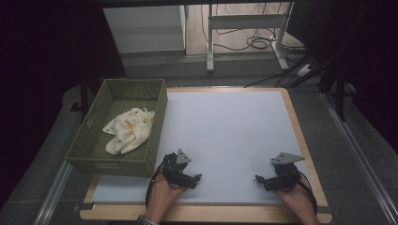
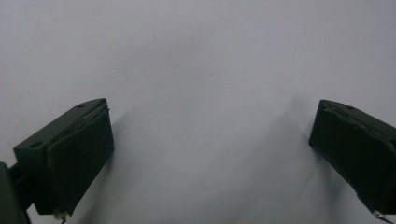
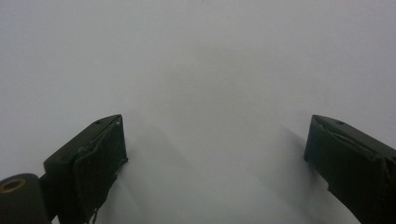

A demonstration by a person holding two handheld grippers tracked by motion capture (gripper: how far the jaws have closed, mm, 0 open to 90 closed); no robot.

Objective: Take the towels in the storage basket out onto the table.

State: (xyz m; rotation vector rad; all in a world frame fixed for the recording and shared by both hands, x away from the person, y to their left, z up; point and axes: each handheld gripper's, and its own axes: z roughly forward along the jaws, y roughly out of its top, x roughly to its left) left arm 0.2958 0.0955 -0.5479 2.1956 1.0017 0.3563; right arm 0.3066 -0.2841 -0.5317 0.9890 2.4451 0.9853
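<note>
A crumpled cream cloth [image 1: 128, 130] with small orange marks lies inside an olive-green woven basket [image 1: 96, 114] at the table's left. My left gripper [image 1: 194, 180] rests low over the white mat near the front edge, just right of the basket's near corner, held by a hand. My right gripper [image 1: 261, 180] sits near the front right, its jaws pointing left toward the other one. In the left gripper view the left gripper [image 2: 212, 140] has its jaws wide apart over bare mat. The right gripper [image 3: 215, 149] in its own view is likewise open with nothing between the pads.
A white mat [image 1: 225, 136] covers the wooden table [image 1: 300, 126]. Beyond the far edge stand a desk frame's white legs [image 1: 210, 42] and tangled cables [image 1: 256, 42] on the floor. Dark curtains flank both sides.
</note>
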